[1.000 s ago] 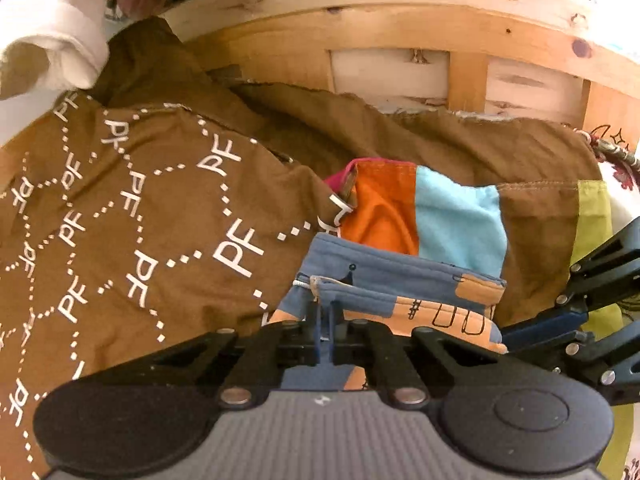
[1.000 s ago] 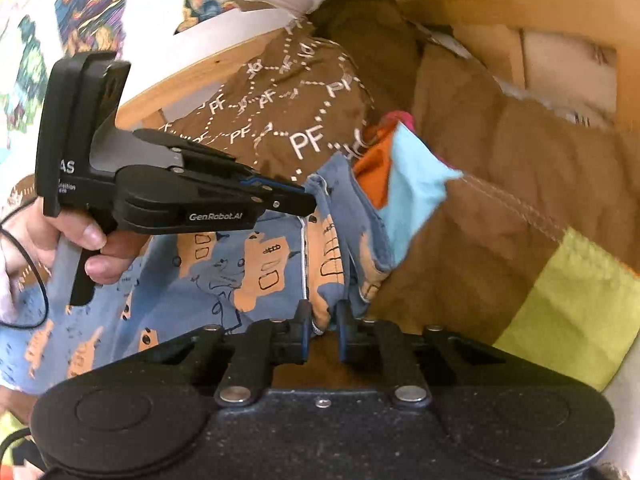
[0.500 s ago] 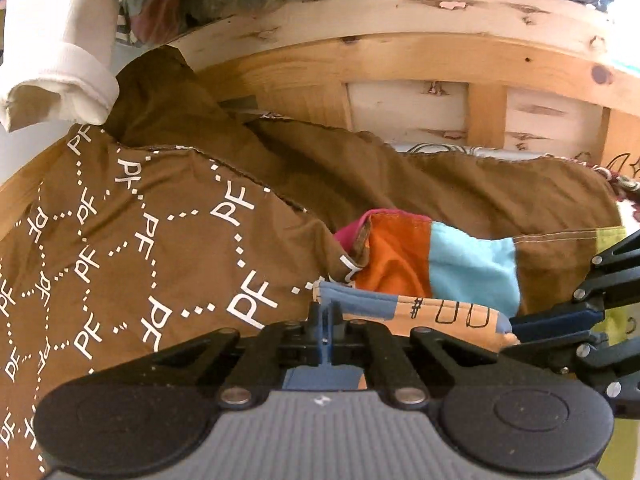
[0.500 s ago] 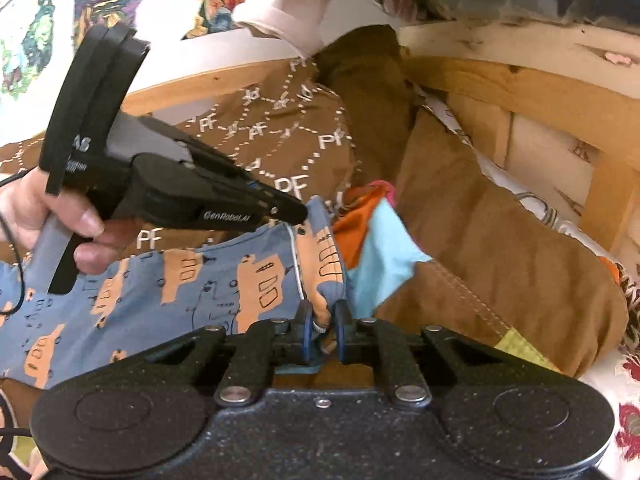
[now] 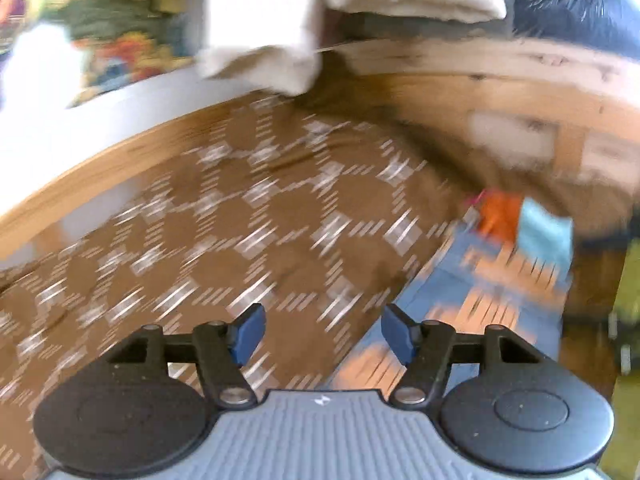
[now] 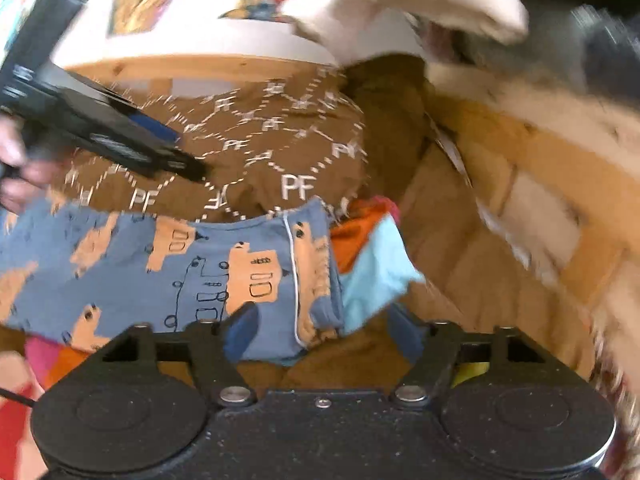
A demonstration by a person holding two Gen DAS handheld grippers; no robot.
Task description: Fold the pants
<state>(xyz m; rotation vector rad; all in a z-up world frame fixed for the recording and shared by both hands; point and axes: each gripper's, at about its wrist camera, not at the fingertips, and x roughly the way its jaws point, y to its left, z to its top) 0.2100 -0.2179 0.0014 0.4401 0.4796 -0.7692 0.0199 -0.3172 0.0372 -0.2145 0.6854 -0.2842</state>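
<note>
The blue pants with orange truck prints point(image 6: 200, 264) lie folded over on a brown cloth; in the blurred left wrist view the pants point(image 5: 480, 288) sit to the right. My right gripper point(image 6: 322, 334) hovers at their folded right edge. Its jaws are opening, and the edge lies between them without the pads pressing on it. My left gripper point(image 5: 323, 332) is opening too, over the brown cloth at the pants' left border, and holds nothing. In the right wrist view the left gripper point(image 6: 176, 148) hangs above the pants' far left, held by a hand point(image 6: 16, 176).
A brown blanket with white "PF" print point(image 6: 280, 152) covers the bed. An orange and light-blue patch point(image 6: 372, 256) pokes out beside the pants. Wooden bed rails point(image 6: 540, 184) run at the back and right. White cloth point(image 5: 260, 20) hangs over the rail.
Both grippers were shut on the pants' folded edge and have let it go, jaws now wide. The left gripper has swung left, away from the pants, over the patterned blanket.
</note>
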